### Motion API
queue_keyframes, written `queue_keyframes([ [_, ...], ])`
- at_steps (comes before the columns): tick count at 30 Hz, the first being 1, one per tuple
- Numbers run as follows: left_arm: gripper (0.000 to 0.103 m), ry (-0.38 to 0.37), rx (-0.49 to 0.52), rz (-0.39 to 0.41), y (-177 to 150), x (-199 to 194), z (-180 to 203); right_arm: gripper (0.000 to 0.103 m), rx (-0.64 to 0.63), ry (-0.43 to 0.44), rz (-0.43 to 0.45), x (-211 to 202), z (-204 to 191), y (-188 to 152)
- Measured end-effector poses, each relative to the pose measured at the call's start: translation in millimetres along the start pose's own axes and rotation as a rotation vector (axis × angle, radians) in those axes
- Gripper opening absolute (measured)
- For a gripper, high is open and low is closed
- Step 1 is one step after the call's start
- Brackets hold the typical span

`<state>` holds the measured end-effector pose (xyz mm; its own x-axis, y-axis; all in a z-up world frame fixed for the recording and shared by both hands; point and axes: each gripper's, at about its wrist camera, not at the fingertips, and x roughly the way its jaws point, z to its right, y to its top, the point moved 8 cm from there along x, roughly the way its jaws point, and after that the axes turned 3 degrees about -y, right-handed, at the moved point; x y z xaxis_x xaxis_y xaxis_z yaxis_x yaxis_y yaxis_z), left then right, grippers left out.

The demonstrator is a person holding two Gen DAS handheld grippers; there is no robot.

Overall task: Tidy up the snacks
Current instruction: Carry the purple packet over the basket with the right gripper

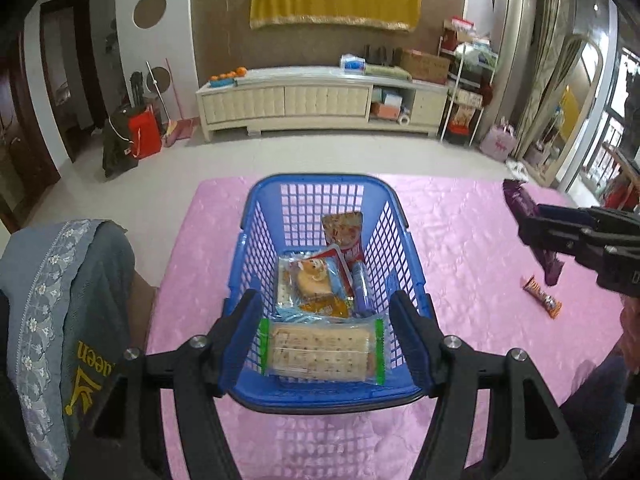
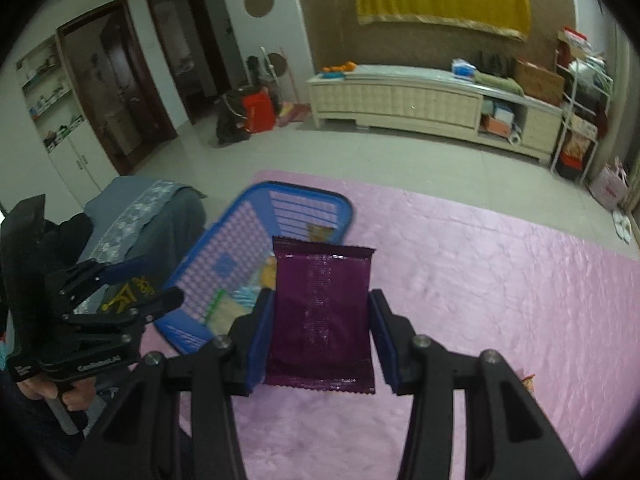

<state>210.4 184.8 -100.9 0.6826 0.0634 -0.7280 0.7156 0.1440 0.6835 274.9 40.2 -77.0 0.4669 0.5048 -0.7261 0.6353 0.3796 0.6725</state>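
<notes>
A blue mesh basket [image 1: 262,216] stands on the pink tablecloth [image 1: 460,240] and holds several snack packs. A cracker pack with green ends [image 1: 320,350] lies at its near end. My left gripper [image 1: 325,300] hovers open above the basket's near rim, and the cracker pack shows between its fingers without being gripped. In the right wrist view the left gripper [image 2: 164,280] holds nothing. My right gripper [image 2: 320,296] is shut on a purple snack packet [image 2: 322,308], held upright in the air right of the basket [image 2: 224,248]. The left wrist view shows the right gripper [image 1: 536,224] with that packet [image 1: 518,200].
An orange snack bar [image 1: 542,296] lies on the cloth at the right. A chair draped in grey cloth [image 1: 80,300] stands close to the table's left edge. A hand [image 2: 60,396] grips the left gripper's handle. Beyond the table are tiled floor and a long cream cabinet [image 1: 320,100].
</notes>
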Motion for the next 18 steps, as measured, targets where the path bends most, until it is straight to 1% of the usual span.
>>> queue_keyframes([
  [4, 0.064, -0.007, 0.002, 0.020, -2.8, -8.8, -7.3, 0.051, -0.021, 0.001, 0.008, 3.6, -16.0, 1.6],
  [8, 0.064, -0.004, 0.028, 0.038, -7.6, -11.6, -13.1, 0.051, -0.035, 0.006, -0.015, 16.3, -30.5, -1.1],
  [12, 0.064, -0.020, 0.013, 0.033, -12.6, -10.0, -21.9, 0.051, -0.053, 0.013, -0.039, 24.8, -43.8, -5.2],
  [18, 0.064, -0.018, -0.018, 0.016, -19.3, -1.4, -36.8, 0.051, -0.075, 0.019, -0.081, 48.0, -54.9, -2.6],
])
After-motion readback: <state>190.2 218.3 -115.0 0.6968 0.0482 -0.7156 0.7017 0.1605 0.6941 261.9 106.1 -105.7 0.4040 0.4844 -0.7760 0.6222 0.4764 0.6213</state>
